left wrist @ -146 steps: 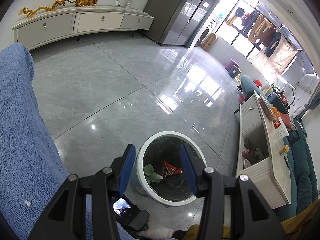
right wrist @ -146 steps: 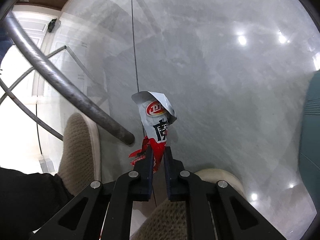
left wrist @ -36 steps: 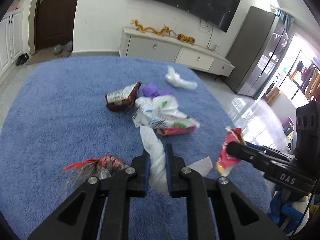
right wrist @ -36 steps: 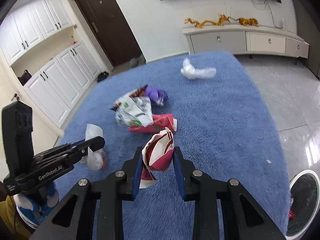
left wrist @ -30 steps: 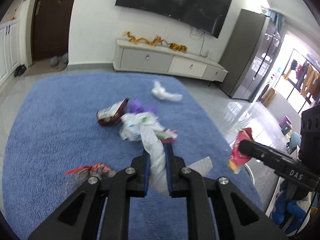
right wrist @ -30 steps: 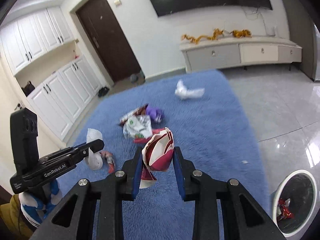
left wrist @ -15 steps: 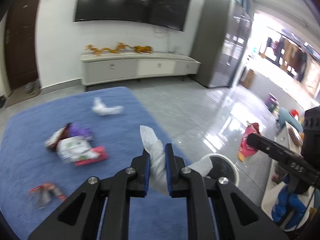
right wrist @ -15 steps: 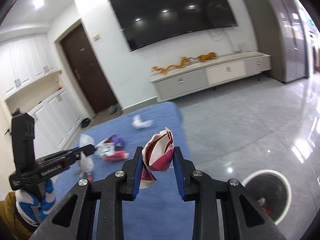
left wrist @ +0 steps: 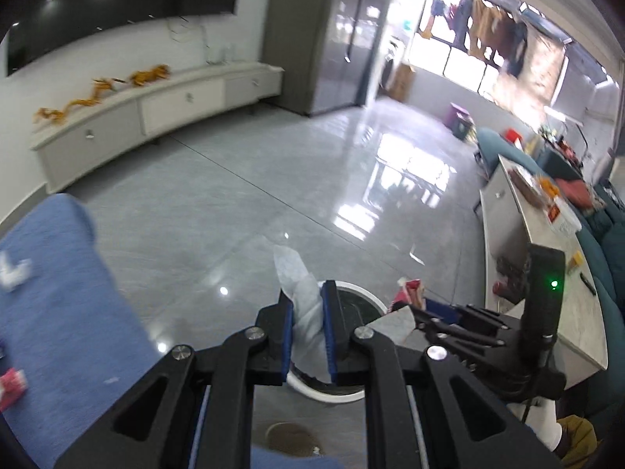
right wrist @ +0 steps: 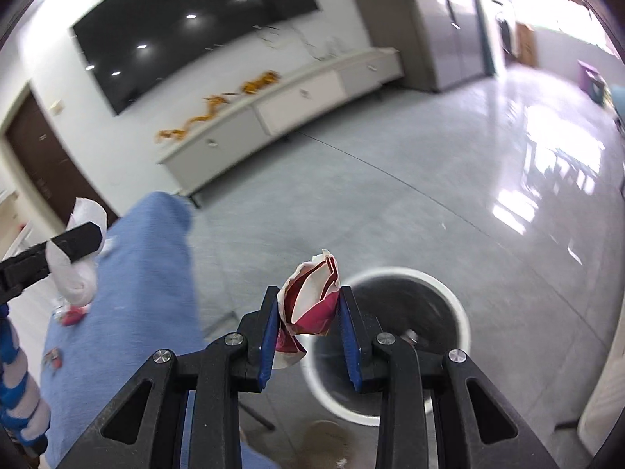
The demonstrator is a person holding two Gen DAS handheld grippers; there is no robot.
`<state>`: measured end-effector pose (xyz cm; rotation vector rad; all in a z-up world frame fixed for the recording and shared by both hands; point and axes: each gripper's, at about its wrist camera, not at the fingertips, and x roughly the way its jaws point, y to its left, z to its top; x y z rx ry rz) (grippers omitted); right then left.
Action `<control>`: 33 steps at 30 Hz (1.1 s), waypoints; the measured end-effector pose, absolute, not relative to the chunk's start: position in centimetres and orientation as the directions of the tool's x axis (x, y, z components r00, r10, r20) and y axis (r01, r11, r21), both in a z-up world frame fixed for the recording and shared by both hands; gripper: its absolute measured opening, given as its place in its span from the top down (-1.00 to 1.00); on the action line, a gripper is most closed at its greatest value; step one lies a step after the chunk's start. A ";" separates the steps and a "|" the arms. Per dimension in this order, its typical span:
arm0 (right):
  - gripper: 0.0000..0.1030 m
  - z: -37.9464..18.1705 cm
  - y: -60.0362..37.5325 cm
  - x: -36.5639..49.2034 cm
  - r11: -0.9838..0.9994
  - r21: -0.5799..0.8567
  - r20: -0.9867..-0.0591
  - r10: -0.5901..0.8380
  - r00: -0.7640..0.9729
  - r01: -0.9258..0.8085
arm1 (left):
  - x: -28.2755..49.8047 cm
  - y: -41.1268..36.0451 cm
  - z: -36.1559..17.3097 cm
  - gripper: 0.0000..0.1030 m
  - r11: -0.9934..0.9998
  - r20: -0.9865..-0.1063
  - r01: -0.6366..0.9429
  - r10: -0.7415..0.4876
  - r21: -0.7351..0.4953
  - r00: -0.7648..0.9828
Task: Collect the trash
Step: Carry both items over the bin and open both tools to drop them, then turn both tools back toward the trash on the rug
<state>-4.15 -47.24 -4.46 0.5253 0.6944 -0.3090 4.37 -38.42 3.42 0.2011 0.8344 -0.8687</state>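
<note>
both views have been swung away from the blue rug [left wrist: 58, 312] since half a second ago, when the litter on it lay ahead; now the white-rimmed trash bin [right wrist: 461, 312] on the grey tiled floor [left wrist: 242, 203] is seen just past both sets of jaws. only a white scrap and a red one are left in view at the rug's edge, blurred.

the left gripper [left wrist: 308, 332] is clamped on a crumpled white tissue [left wrist: 297, 273], pinched low down with most of it standing up above the blue pads. the right gripper [right wrist: 308, 332] is closed on a red and white snack wrapper [right wrist: 312, 293], held across its middle with the torn mouth gaping upward; its jaws stand a little wider because the wrapper is bulkier.

both pieces are judged to be very light and soft. the tissue is limp and can be expected to cling to a pad or drift sideways when let go. the wrapper is thin crinkled foil, slick and springy, so a grip across a folded part, as now, is likely the surest.

neither piece is yet clearly above the bin's dark opening; the bin's contents cannot be made out through the blur. release is best made low and well over the opening.
</note>
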 end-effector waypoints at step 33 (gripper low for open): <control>-0.20 -1.5 -50.6 -9.0 0.758 0.333 -0.664 -0.234 0.710 0.561 | 5.3 -38.1 3.0 -0.05 0.614 -0.685 0.737 -0.668 -0.284 0.292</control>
